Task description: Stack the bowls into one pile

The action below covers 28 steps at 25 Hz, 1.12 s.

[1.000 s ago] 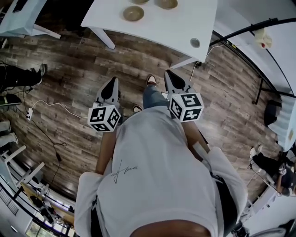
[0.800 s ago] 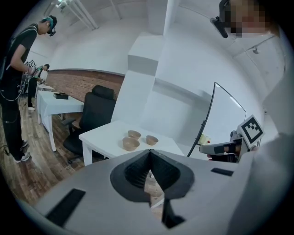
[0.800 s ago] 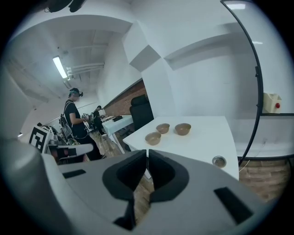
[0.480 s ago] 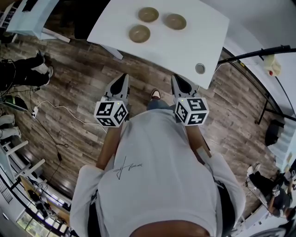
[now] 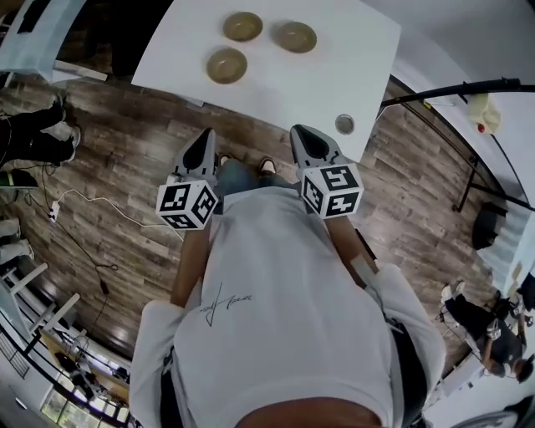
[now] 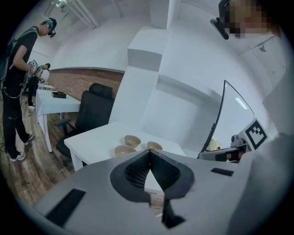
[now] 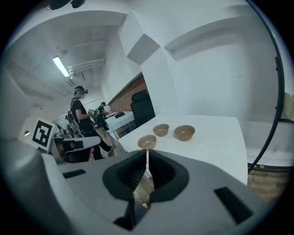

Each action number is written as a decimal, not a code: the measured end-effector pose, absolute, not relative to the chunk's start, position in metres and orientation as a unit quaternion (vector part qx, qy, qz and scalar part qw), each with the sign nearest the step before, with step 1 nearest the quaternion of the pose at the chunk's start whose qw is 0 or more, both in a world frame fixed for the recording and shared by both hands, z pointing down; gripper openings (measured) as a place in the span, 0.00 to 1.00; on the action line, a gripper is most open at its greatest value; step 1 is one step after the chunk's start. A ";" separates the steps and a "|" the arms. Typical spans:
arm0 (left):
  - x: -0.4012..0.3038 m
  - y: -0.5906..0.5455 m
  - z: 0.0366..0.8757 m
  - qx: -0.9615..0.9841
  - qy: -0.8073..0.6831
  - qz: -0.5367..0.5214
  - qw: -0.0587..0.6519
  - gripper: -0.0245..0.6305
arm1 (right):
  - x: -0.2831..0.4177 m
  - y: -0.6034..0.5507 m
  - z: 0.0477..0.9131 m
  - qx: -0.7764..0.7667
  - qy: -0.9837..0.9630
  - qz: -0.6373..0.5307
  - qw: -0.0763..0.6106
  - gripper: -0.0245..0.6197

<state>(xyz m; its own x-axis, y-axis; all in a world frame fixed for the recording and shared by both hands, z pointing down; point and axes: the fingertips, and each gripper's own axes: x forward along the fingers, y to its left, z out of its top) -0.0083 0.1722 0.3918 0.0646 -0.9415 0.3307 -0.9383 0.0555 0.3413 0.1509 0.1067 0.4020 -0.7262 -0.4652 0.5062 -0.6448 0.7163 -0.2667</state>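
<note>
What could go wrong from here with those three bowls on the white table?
1. Both the left gripper and right gripper have their fingers shut; unless opened, they would likely shove a bowl rather than grasp it.
2. The nearest bowl sits loose on the smooth table; a nudge might slide it toward the edge.

Left gripper (image 5: 202, 146), right gripper (image 5: 306, 140) side by side, pointing forward, jaws closed, empty.

Three upright tan bowls — near bowl (image 5: 226, 65), left bowl (image 5: 242, 26), right bowl (image 5: 296, 37) — apart on white table (image 5: 334, 79)
</note>
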 end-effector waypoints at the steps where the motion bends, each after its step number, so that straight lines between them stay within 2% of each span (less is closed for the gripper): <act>1: -0.010 0.170 0.392 0.686 -0.684 -0.004 0.247 0.05 | 0.149 0.106 0.403 0.305 -0.903 0.219 0.210 0.05; 17: -0.044 0.077 0.410 0.720 -0.633 0.017 0.284 0.05 | 0.102 0.039 0.418 0.320 -0.885 0.246 0.233 0.06; 28: -0.087 0.018 0.405 0.763 -0.582 0.032 0.281 0.05 | 0.070 -0.001 0.420 0.379 -0.857 0.264 0.230 0.06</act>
